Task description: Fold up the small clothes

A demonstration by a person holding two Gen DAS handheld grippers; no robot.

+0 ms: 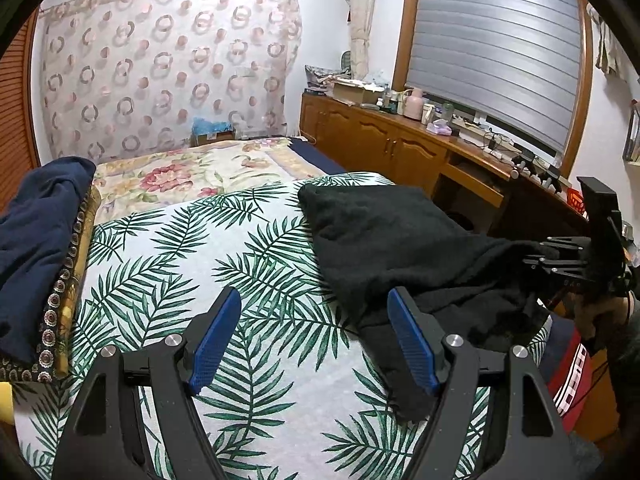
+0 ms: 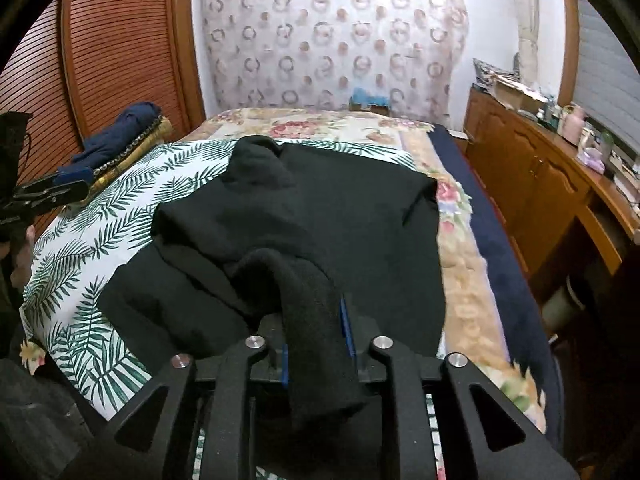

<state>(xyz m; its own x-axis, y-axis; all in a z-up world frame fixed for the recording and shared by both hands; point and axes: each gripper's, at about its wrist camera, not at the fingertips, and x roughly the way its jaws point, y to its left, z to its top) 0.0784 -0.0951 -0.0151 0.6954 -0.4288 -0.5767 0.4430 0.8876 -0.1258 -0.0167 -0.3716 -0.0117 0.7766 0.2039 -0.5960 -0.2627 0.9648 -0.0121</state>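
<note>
A black knitted garment (image 1: pixel 380 236) (image 2: pixel 320 208) lies rumpled on the fern-print sheet (image 1: pixel 240 240) (image 2: pixel 80 248) spread over the bed. My right gripper (image 2: pixel 314 320) is shut on a bunched fold of it, which fills the gap between the blue pads (image 2: pixel 347 328) and drapes back over the jaws. In the left wrist view the right gripper (image 1: pixel 560 256) is at the far right with the cloth drawn up to it. My left gripper (image 1: pixel 314 294) hovers open over the sheet, its right finger (image 1: pixel 412 340) over the garment's near edge, holding nothing.
A pile of navy clothes (image 1: pixel 36 232) (image 2: pixel 120 132) rests on a patterned cushion at the bed's left. A floral bedspread (image 1: pixel 180 172) covers the far half. Wooden cabinets (image 1: pixel 380 140) (image 2: pixel 540 184) with clutter line the right wall; a louvred door (image 2: pixel 112 40) stands left.
</note>
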